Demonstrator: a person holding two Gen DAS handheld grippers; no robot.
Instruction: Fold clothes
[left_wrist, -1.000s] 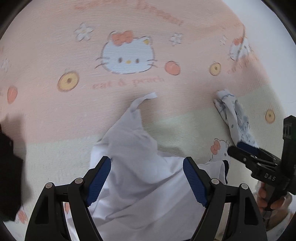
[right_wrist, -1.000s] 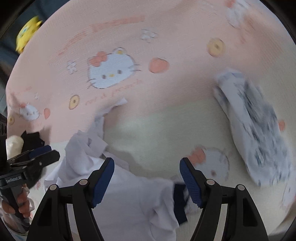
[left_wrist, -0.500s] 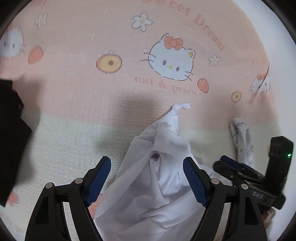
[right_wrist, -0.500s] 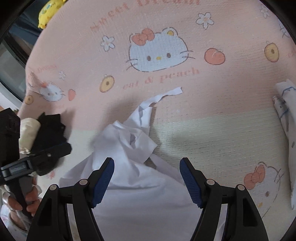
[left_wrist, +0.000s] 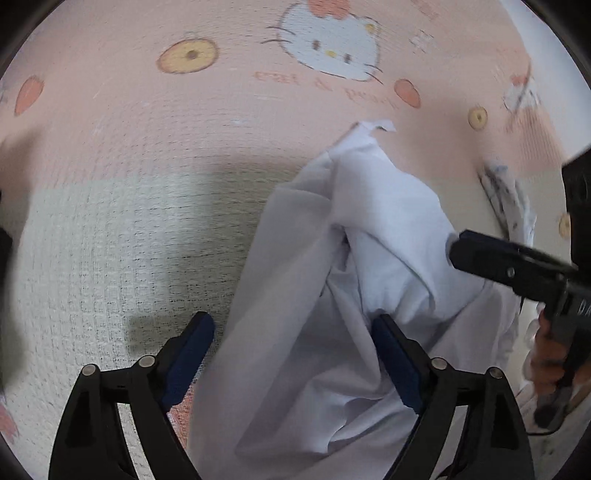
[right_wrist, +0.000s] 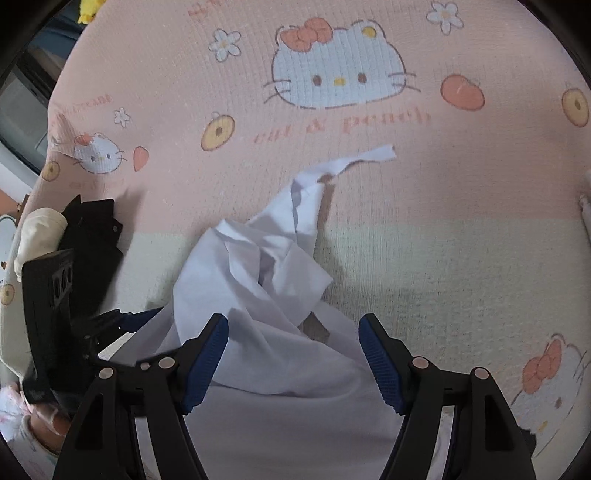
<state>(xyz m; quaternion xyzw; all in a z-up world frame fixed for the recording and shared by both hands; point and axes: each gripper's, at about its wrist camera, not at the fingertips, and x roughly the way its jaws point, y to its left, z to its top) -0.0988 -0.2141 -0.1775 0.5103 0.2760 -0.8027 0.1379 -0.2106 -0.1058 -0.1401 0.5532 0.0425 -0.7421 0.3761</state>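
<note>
My left tongs (left_wrist: 291, 360) hang spread over the near part of the shirt (left_wrist: 369, 266), pointing steeply down. Their jaws have just been opening wider; white cloth lies between the blue pads (left_wrist: 397, 363), the right one against a fold, but nothing is pinched. The right tongs (right_wrist: 293, 360) are spread as well, their pads over the same cloth and not pressing on it. I judge both pairs sit this low and wide so that each can take a hem or corner and pull the shirt flat — it is too crumpled to fold as it lies.

The shirt rests on a blanket (right_wrist: 461, 258), half on the pale green band, half on the pink one printed with cat faces and peaches. It is plain white, thin and soft, heaped in loose overlapping folds with a hollow in the middle. A narrow strip (right_wrist: 365, 157) — a strap or a tie, I cannot tell which — trails from its far end onto the pink.

Farther off, a dark garment (right_wrist: 92, 236) lies at the left edge, well apart from the shirt, and a patterned white cloth (left_wrist: 511, 199) lies to the right.
</note>
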